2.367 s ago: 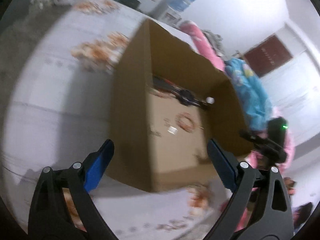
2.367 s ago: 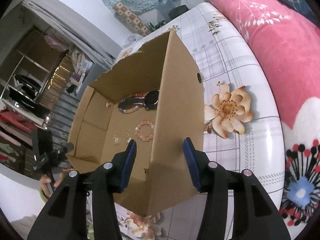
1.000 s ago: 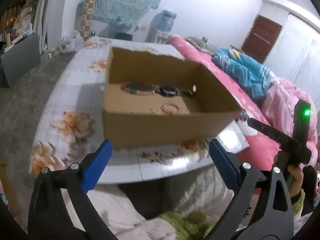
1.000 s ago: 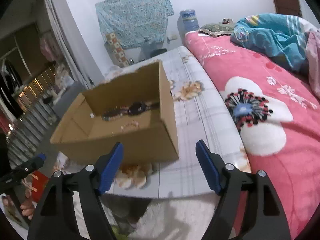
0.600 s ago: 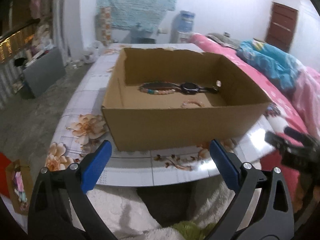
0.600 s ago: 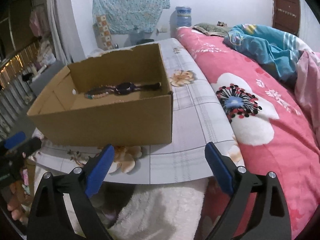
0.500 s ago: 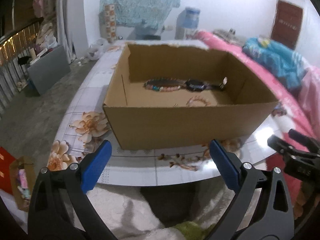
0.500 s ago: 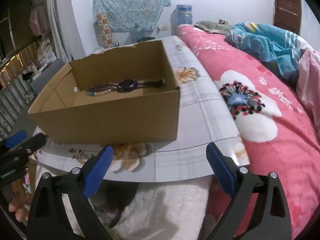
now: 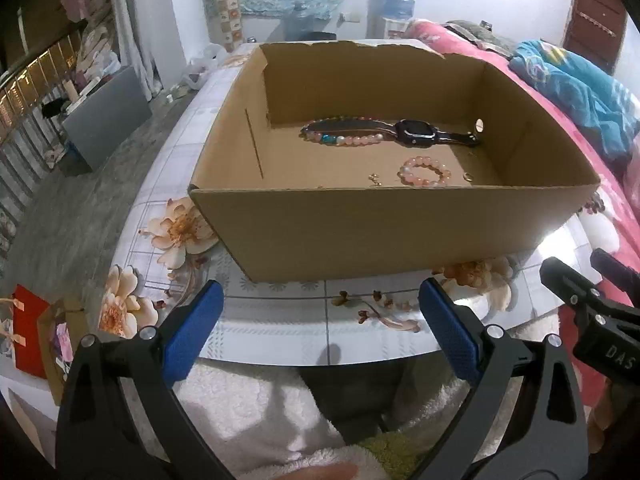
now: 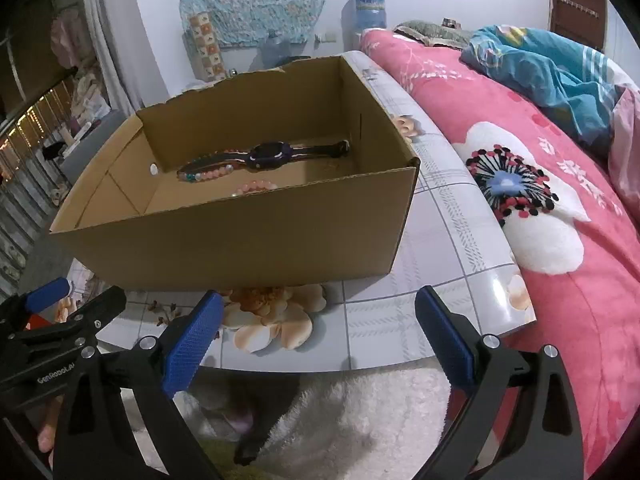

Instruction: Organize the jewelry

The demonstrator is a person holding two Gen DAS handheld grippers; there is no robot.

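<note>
While both the left gripper (image 9: pixel 320 320) and the right gripper (image 10: pixel 316 330) are held spread apart and empty short of the counter (image 9: pixel 280 312), a watch (image 9: pixel 416 133) and 2 bead bracelets (image 9: pixel 424 171) are seen lying inside the cardboard box (image 9: pixel 380 232).

Left gripper (image 9: pixel 320 320): black frame, blue-padded fingers (image 9: pixel 192 330) spread wide apart, nothing between them, pointing level and forward. Right gripper (image 10: pixel 316 328): same build, blue pads (image 10: pixel 444 338) likewise spread wide and holding nothing, held beside the left at similar height.
</note>
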